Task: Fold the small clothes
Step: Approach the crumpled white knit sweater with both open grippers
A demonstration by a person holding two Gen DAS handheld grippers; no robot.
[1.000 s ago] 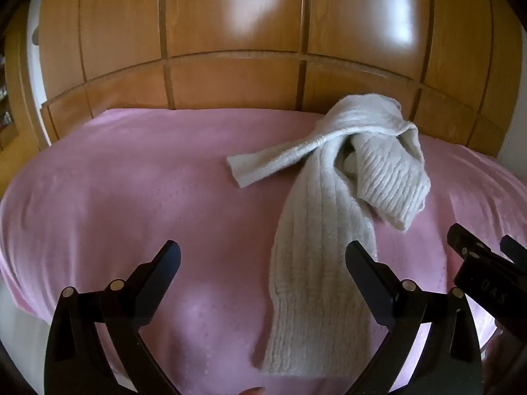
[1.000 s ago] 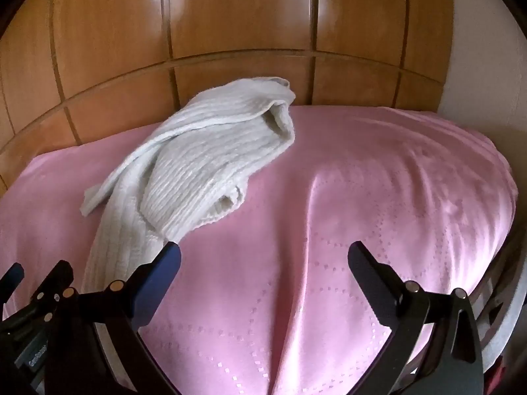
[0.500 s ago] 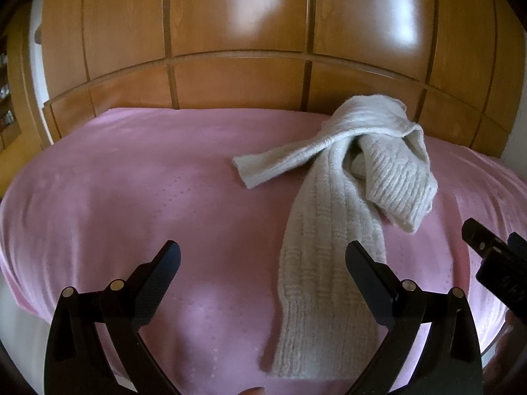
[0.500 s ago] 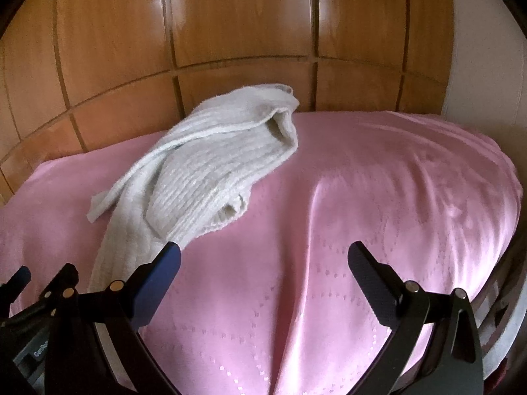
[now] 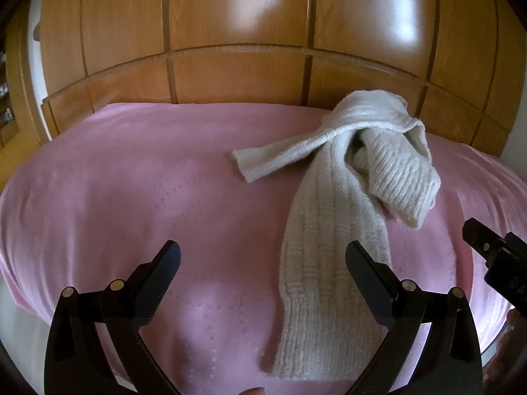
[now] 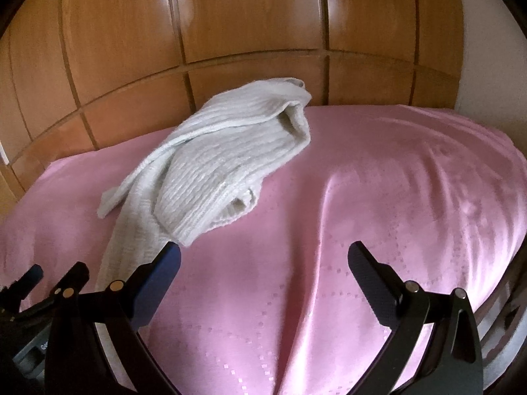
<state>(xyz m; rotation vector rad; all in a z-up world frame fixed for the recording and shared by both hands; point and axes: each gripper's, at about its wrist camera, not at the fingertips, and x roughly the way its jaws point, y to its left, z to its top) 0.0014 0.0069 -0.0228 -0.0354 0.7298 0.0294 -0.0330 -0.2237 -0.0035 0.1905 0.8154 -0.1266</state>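
Two grippers hover over the bed, both with jaws spread wide and holding nothing. The left gripper (image 5: 263, 260) has its right finger in front of the lower stretch of the knitted garment (image 5: 332, 230); the right gripper (image 6: 263, 260) has its left fingertip just before the garment's folded cuff. Compared with a second ago, the cream garment sits slightly farther right in the left view and nearer the right gripper in the other. It is ribbed, woolly, long and narrow, bunched at the far end with one flat strip trailing left. It lies on a smooth, glossy pink bedspread (image 6: 378, 197) stitched with dotted lines. Behind stands a shiny wooden panelled headboard (image 5: 237, 75).
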